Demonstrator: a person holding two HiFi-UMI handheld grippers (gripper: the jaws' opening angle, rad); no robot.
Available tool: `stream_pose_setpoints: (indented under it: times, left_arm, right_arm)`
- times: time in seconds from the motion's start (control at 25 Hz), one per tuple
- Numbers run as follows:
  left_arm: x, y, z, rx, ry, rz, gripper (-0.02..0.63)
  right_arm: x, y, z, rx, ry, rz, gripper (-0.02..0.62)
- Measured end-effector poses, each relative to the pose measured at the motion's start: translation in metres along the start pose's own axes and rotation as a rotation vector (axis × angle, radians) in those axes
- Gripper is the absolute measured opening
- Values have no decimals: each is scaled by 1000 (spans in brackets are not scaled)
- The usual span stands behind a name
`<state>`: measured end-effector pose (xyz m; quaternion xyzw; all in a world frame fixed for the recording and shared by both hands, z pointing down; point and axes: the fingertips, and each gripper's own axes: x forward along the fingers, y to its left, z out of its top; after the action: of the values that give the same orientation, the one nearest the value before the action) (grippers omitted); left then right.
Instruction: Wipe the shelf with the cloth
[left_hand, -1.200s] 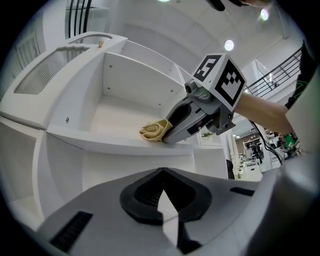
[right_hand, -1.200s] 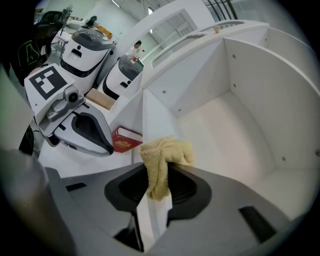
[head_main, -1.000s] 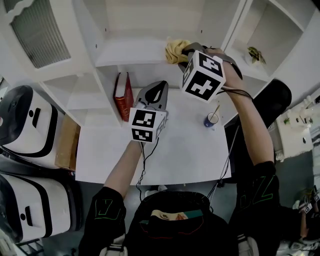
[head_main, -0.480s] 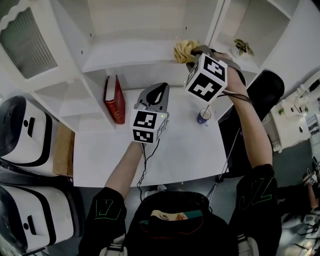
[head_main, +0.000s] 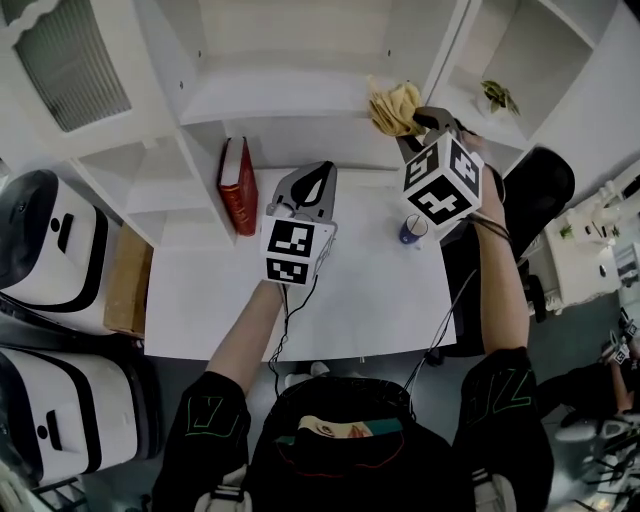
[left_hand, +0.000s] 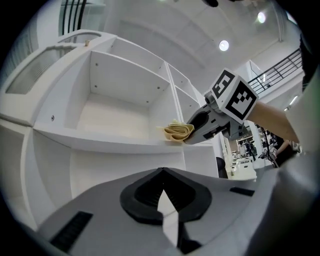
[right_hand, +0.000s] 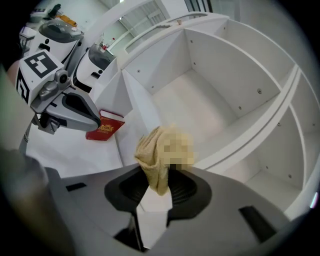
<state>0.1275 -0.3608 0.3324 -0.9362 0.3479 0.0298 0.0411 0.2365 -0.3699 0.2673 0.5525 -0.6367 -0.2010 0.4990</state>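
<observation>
Right gripper (head_main: 418, 122) clenched on the yellow cloth (head_main: 392, 106) at the shelf (head_main: 290, 100) edge; left gripper (head_main: 305, 186) closed on nothing.
Cloth is bunched and pinched between the right jaws, touching the shelf board's front right end beside the upright divider. Left gripper hovers over the white worktop (head_main: 370, 300), below shelf level. Red book (head_main: 238, 186) stands upright in the compartment under the shelf, left side. Blue cup (head_main: 413, 231) sits on the worktop near the right gripper.
</observation>
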Motion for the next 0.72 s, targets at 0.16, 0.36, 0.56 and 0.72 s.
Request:
stream_pose_setpoints:
  times: [0.16,0.36,0.56,0.72]
  left_arm:
    - [-11,-4,3,22,0,8,0]
    - [-28,0,-5,-3,0,43,0]
    - [-43,10,-11,-50,-2,123,0]
    - [-54,13,-20,-155,-32,196,0]
  right_arm:
    - [-12,8,-7,119,-106,-3,110]
    - [-24,25,-24,337,-238,4,110]
    - [-29,46,-44,603,-349,32,110]
    - [-27,74,-58,761,-412,34,110]
